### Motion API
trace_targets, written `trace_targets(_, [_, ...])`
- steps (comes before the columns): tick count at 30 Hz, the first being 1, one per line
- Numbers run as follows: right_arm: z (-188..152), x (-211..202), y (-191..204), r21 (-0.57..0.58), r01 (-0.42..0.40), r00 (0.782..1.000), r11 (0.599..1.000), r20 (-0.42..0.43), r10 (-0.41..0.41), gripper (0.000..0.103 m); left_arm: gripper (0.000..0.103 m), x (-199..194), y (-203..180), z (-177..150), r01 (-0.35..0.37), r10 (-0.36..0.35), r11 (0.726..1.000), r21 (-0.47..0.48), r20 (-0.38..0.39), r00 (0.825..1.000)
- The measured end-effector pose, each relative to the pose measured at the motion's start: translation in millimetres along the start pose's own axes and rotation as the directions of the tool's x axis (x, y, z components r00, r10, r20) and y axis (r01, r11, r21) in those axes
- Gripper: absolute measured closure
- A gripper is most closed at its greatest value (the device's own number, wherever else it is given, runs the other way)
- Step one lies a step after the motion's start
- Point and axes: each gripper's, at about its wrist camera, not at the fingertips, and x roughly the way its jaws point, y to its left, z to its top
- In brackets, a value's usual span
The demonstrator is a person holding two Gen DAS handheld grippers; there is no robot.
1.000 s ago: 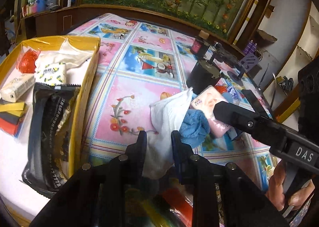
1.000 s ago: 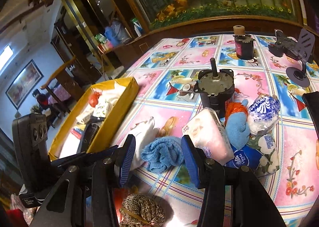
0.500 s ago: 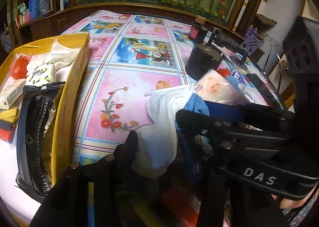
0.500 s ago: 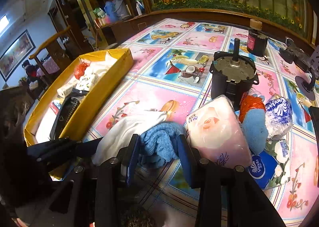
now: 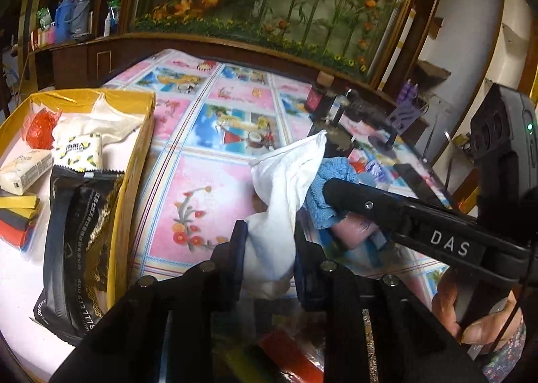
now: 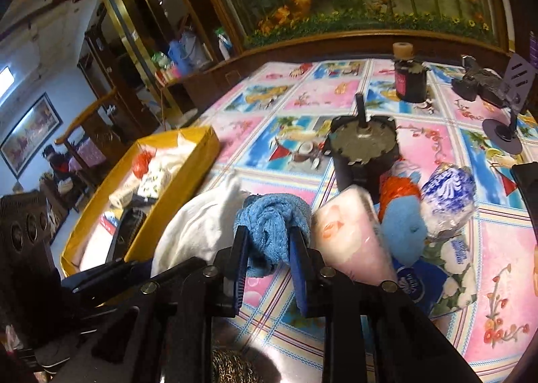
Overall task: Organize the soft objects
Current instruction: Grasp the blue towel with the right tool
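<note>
White cloth [image 5: 282, 187] is pinched in the left tool [image 5: 269, 255], blue towel [image 6: 269, 228] in the right tool [image 6: 269, 262], both above the worktop [image 5: 201, 187]. Lift each clear before swinging toward the yellow box [image 5: 134, 181] at 9 o'clock, keeping the 2 fabrics untangled.

A black cylindrical motor with a grey geared top [image 6: 364, 154] is standing on the pink-and-blue floral oilcloth surface [image 6: 447, 144], a dark corked jar [image 6: 410, 78] sitting farther back beside a black phone stand [image 6: 504, 113].
</note>
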Motion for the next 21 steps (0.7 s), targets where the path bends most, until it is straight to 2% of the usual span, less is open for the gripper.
trace_targets(5, [4.3,-14.2,-6.0,0.031,0.002,0.998,1.000,0.063,-0.004,0.078,0.079,-1.7,-0.1,1.5,-0.002,0.002,1.000,0.001,0.022,1.000])
trace_targets(11, [3.3,-18.1,-6.0,0.022,0.011,0.995,1.000,0.094,-0.013,0.078,0.079,-3.1,1.3,2.1,-0.011,0.011,1.000,-0.003,0.032,0.999])
trace_targets(21, [1.0,-27.1,-9.3,0.029,0.077,0.986,0.997,0.147,-0.080,0.078,0.079,-4.5,-2.3,2.6,-0.023,0.022,1.000,0.017,0.046,0.999])
